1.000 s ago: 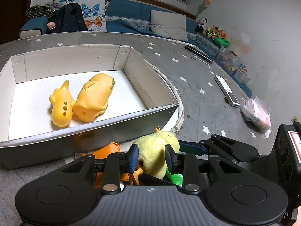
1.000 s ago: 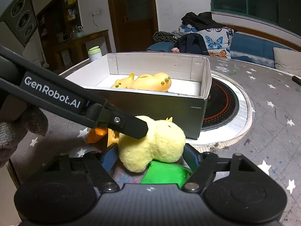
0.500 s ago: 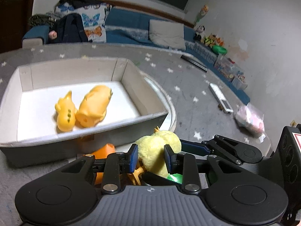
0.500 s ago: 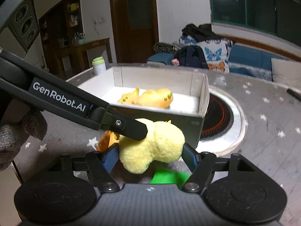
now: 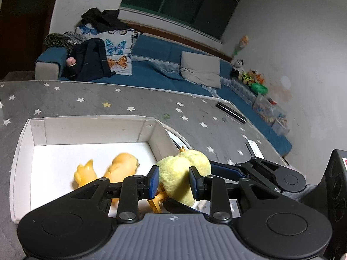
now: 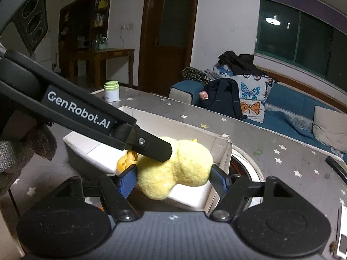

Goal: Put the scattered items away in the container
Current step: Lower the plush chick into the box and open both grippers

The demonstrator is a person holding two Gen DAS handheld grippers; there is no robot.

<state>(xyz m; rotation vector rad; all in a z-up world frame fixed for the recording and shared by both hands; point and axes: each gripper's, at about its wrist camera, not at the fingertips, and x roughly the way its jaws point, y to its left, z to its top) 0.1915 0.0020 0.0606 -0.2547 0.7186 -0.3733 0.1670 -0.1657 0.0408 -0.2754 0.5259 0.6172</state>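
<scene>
up close, the left gripper (image 5: pixel 173 181) pinches a yellow plush chick (image 5: pixel 184 173) between its blue pads (image 5: pixel 154 181), which press into the fluff on either side. the right gripper (image 6: pixel 173 179) holds the same chick (image 6: pixel 175 169) from another angle, its fingers (image 6: pixel 126 181) spread wide and pressing on the toy's two ends. the chick hangs clear of the table, above the near right corner of the box (image 5: pixel 23 143); its orange feet (image 5: pixel 156 201) dangle under the left gripper's pads. in the right wrist view the left gripper's black arm (image 6: pixel 86 117), lettered in white, crosses from the left edge to the chick, and a gloved hand (image 6: pixel 13 156) shows at the far left.

just behind, two orange rubber toys (image 5: pixel 108 171) lie side by side on the white floor of the open box, toward its near side, blurred in the left wrist view. the box sits on a grey table (image 5: pixel 91 99) printed with stars, with a round ringed plate (image 6: pixel 245 169) in the table showing just past its right wall.

farther out, a white jar with a green lid (image 6: pixel 111 91) stands near the table's far left edge, and a dark remote (image 5: pixel 231 112) lies near its far right edge. beyond the table runs a blue sofa (image 5: pixel 156 73) with butterfly cushions (image 5: pixel 118 54), a black backpack (image 5: pixel 90 62) and a grey pillow (image 5: pixel 200 69).
</scene>
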